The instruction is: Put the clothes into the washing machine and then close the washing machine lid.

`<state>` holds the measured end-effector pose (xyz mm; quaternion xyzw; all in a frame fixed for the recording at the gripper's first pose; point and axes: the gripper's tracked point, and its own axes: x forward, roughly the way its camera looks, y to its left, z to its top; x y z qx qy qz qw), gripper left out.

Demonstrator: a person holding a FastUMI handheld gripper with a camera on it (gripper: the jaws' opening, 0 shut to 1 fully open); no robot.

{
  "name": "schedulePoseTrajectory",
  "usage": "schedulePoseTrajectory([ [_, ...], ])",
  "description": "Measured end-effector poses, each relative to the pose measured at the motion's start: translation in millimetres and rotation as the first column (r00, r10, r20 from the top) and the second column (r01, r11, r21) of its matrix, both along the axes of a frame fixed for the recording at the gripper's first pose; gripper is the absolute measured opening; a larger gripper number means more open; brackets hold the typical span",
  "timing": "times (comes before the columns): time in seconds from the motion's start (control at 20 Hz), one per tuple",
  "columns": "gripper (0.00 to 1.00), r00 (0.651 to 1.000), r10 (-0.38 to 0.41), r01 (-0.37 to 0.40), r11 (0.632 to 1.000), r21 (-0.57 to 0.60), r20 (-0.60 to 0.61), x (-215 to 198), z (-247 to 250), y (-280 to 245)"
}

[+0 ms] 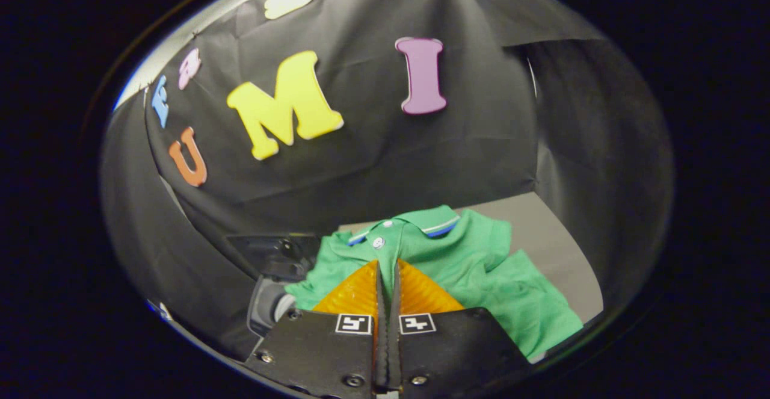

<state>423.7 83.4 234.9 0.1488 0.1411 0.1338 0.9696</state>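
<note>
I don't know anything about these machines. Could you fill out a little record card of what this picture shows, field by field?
Garment: green polo shirt, striped collar, buttons showing
Shirt's position: crumpled on the grey surface, just ahead of the fingers
Gripper: fingers close together, a fold of the shirt pinched between them
Beside the shirt: a dark machine part, too unclear to name
Backdrop: black cloth wall
Task stage: shirt not yet in any washing machine

A recording booth: black cloth walls (pixel 373 164) around a grey tabletop (pixel 559 254).
</note>
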Motion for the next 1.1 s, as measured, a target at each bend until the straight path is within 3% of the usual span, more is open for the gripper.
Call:
schedulePoseTrajectory([
  [0.3,0.04,0.969,0.050,-0.059,0.998,0.033,0.241,-64,81,44],
  [0.6,0.04,0.897,0.110,-0.131,0.991,0.021,0.428,-126,163,113],
  [0.9,0.04,0.850,0.192,-0.217,0.976,-0.006,0.490,-152,197,183],
  [1.1,0.04,0.855,0.234,-0.256,0.967,-0.017,0.463,-141,188,231],
])
